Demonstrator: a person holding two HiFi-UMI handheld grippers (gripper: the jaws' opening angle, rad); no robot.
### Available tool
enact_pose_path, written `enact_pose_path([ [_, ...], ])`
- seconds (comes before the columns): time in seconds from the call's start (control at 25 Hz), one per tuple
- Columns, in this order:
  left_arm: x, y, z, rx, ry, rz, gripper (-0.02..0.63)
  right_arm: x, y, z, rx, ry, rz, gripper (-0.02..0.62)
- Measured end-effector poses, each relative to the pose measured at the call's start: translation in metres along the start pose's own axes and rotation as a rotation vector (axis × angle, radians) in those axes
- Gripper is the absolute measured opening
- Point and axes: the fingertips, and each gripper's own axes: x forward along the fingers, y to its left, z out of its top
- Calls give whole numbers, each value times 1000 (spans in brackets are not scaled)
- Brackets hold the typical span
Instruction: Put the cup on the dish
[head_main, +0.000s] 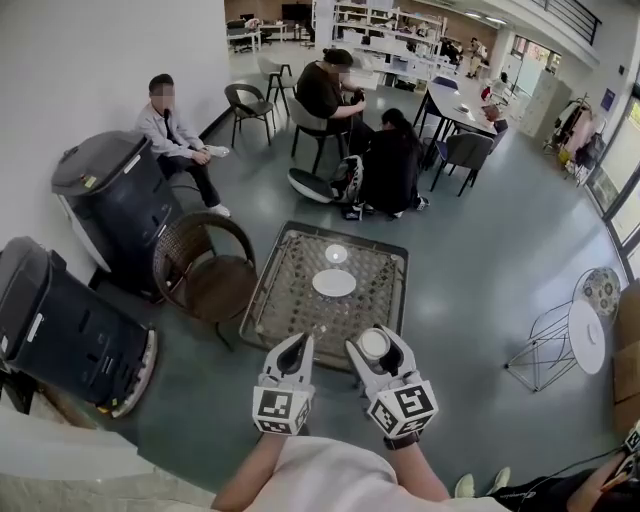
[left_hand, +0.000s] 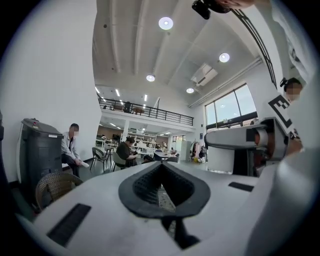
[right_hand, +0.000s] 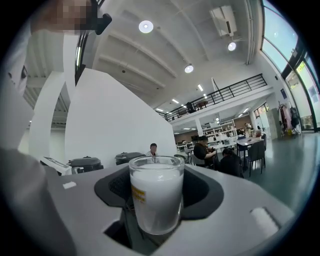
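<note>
My right gripper (head_main: 376, 346) is shut on a clear cup (head_main: 374, 344) of white liquid and holds it upright above the table's near edge. In the right gripper view the cup (right_hand: 156, 197) stands between the dark pads (right_hand: 202, 192), with a yellow label on its side. The white dish (head_main: 334, 283) lies empty at the middle of the woven table (head_main: 285, 300), beyond the cup. A smaller white cup (head_main: 336, 254) stands behind the dish. My left gripper (head_main: 300, 345) hovers beside the right one, jaws together and empty; its own view shows only its pads (left_hand: 145, 187).
A wicker chair (head_main: 205, 265) stands left of the table, with two dark bins (head_main: 115, 195) (head_main: 60, 325) further left. A white wire side table (head_main: 575, 340) is at the right. Several people sit on chairs at the back (head_main: 175, 130).
</note>
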Motion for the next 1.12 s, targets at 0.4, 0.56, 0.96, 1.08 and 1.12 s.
enact_pose_path([
  [0.4,62,98,14,-59,-39,1,3,127,-2,-18,13,-7,23,256],
  [0.56,94,111,12,-43,-6,-38,3,145,-19,-37,51,24,-31,256],
  [0.96,166,90,-71,-73,171,-118,3,164,-110,-96,54,142,-121,256],
  [1.08,191,89,-95,-19,212,-130,3,180,-131,-111,10,159,-123,256],
  [1.12,199,90,-101,-30,221,-128,3,184,-138,-118,-6,169,-123,256],
])
